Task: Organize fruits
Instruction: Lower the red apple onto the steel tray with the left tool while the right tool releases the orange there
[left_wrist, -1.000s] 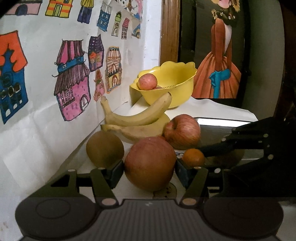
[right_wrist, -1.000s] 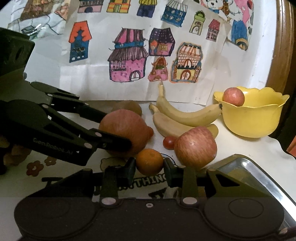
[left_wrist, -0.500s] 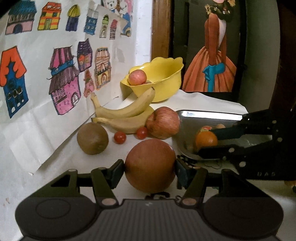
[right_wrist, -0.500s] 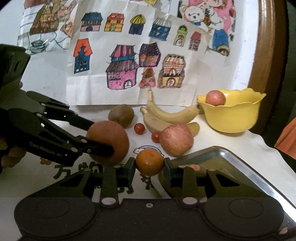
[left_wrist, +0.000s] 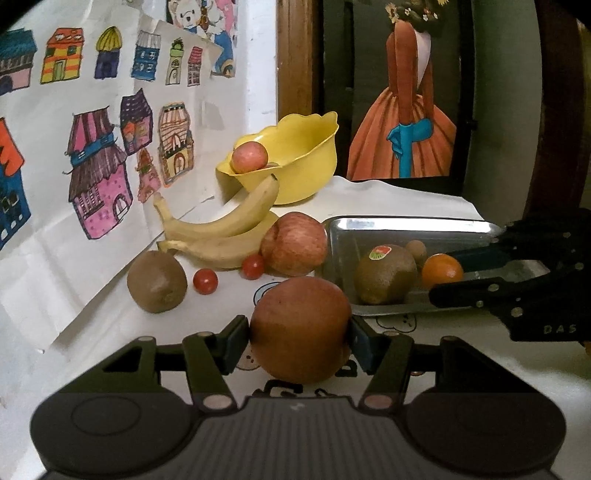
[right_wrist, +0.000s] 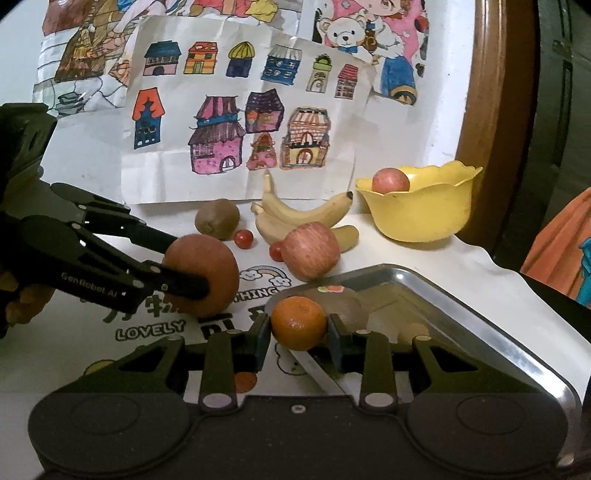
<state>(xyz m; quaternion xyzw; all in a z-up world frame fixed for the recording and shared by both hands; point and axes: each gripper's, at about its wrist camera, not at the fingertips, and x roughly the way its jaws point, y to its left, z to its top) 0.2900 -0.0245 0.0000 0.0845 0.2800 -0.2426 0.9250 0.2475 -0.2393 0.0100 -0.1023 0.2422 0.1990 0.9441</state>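
My left gripper (left_wrist: 295, 341) is shut on a large reddish-brown apple (left_wrist: 301, 328), held above the white cloth; the same apple (right_wrist: 205, 275) shows at the left of the right wrist view. My right gripper (right_wrist: 298, 330) is shut on a small orange (right_wrist: 298, 323), held over the near corner of the metal tray (right_wrist: 491, 325). In the left wrist view that orange (left_wrist: 442, 270) hangs over the tray (left_wrist: 413, 227), beside a stickered kiwi (left_wrist: 386, 273) and a small brown fruit (left_wrist: 416, 250) lying in it.
On the cloth lie two bananas (left_wrist: 221, 229), a red apple (left_wrist: 295, 243), a kiwi (left_wrist: 157, 282) and two cherry tomatoes (left_wrist: 205, 281). A yellow bowl (left_wrist: 306, 162) with a pinkish apple (left_wrist: 249, 157) stands at the back. Drawings cover the wall (right_wrist: 236, 122).
Both grippers have drawn back and up from the fruit pile with their fruits. The right gripper has carried the orange over the tray; the kiwi in the tray has come into view.
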